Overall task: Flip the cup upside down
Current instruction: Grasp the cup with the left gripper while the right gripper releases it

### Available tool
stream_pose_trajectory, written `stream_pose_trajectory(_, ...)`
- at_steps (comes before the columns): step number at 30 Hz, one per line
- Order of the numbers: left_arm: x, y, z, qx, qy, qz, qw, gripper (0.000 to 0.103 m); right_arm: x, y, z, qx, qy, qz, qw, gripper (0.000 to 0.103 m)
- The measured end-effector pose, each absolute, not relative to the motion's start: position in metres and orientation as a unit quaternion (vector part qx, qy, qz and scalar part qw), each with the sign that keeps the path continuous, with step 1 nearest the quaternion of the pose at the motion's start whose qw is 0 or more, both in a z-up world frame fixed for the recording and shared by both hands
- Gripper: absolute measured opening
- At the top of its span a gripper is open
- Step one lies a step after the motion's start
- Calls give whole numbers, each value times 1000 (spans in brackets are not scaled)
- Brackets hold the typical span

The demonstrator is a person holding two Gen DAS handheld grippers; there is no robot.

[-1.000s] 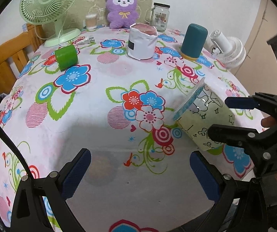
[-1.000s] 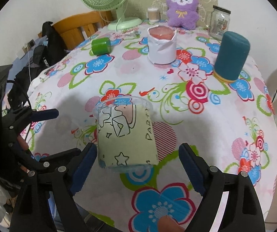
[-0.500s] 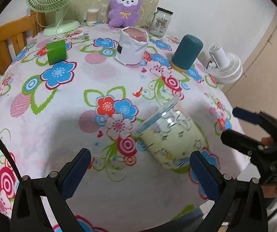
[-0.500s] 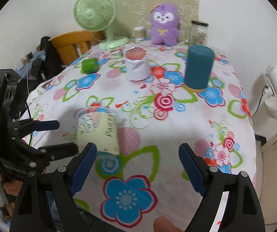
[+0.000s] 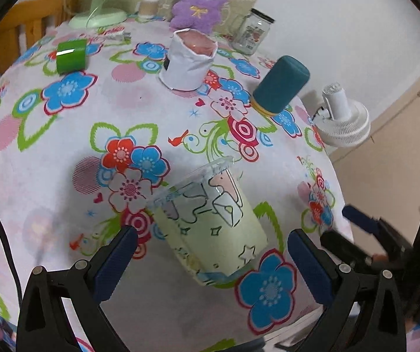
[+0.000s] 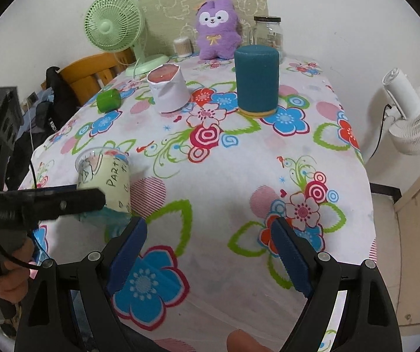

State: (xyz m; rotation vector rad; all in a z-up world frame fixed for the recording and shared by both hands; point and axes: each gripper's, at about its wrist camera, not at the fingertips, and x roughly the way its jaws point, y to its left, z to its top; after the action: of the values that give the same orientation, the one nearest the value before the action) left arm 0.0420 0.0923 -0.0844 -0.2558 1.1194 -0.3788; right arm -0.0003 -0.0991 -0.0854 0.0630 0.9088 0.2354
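The cup (image 5: 210,223) is a clear plastic cup with a pale green cartoon sleeve. It stands on the flowered tablecloth (image 5: 63,152) near the front edge, rim up. My left gripper (image 5: 210,261) is open, its blue pads on either side of the cup's lower half without touching it. In the right wrist view the cup (image 6: 107,176) stands at the left, partly behind the left gripper's black finger (image 6: 63,204). My right gripper (image 6: 207,252) is open and empty, to the right of the cup and pulled back over the table's front edge.
At the back stand a white paper-wrapped candle jar (image 5: 190,58), a teal cylinder (image 5: 280,85), a green tape roll (image 5: 70,55), a purple plush (image 5: 199,0), a glass jar (image 5: 252,33) and a green fan (image 6: 116,29). A white fan (image 6: 412,117) sits off the table's right edge.
The right gripper has backed away from the cup to the right. The left gripper has moved in so that the cup now sits between its open pads.
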Motion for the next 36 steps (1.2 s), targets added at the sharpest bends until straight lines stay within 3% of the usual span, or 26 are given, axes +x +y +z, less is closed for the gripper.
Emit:
stream_pose_trajectory(21, 57, 78, -109, -178, 568, -72, 800, 103, 2, -129, -107, 76, 433, 110, 891, 88)
stream_pose_trajectory(23, 57, 76, -109, -166, 566, -67, 805, 99, 1, -132, -108, 81, 433, 111, 891, 88)
stream_pose_trajectory(29, 56, 78, -107, -154, 565, -58, 809, 71, -1, -136, -110, 92, 430, 110, 891, 88)
stream_pose_trajectory(36, 61, 83, -102, -124, 586, -76, 797, 68, -4, -133, -110, 103, 428, 124, 889, 88)
